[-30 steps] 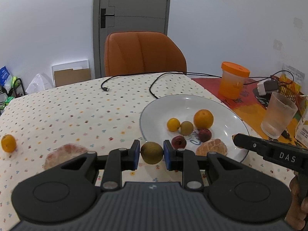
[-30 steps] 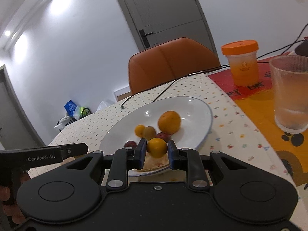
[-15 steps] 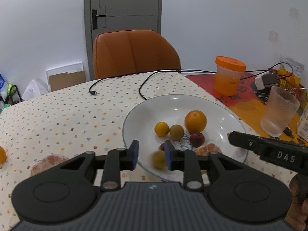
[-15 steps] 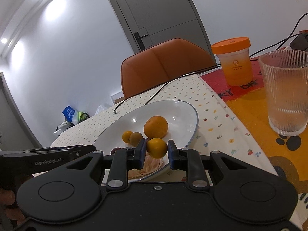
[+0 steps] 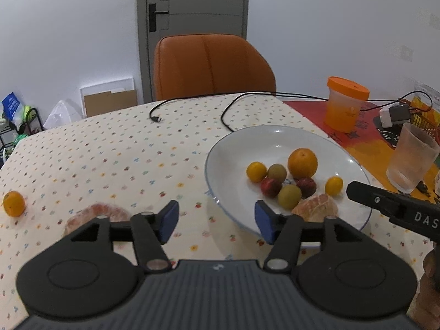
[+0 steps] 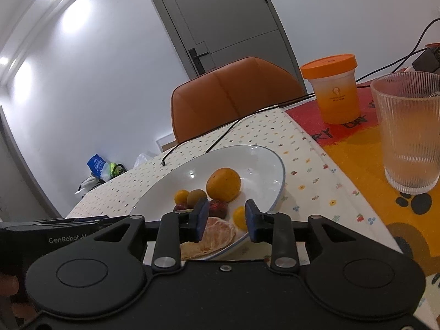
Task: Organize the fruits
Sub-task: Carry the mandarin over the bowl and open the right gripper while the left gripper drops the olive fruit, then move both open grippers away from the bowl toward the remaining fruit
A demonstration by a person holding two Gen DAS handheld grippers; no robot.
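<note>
Both grippers, left (image 5: 216,221) and right (image 6: 224,220), have just been opening and are seen released and empty, seven fruits and a peeled segment cluster being gathered on the plate (image 5: 228,148) while a small orange (image 5: 13,203) and a peeled citrus (image 5: 97,216) are left on the tablecloth (image 5: 110,151).

An orange chair (image 5: 211,66) stands at the table's far edge, before a grey door (image 5: 196,27). 2 black cables (image 5: 228,110) trail over the dotted tablecloth (image 5: 110,154) from that edge. Near the right edge, an orange-lidded tub (image 5: 345,104) and a ribbed glass (image 6: 409,132) stand on a red-orange mat (image 6: 354,151).
</note>
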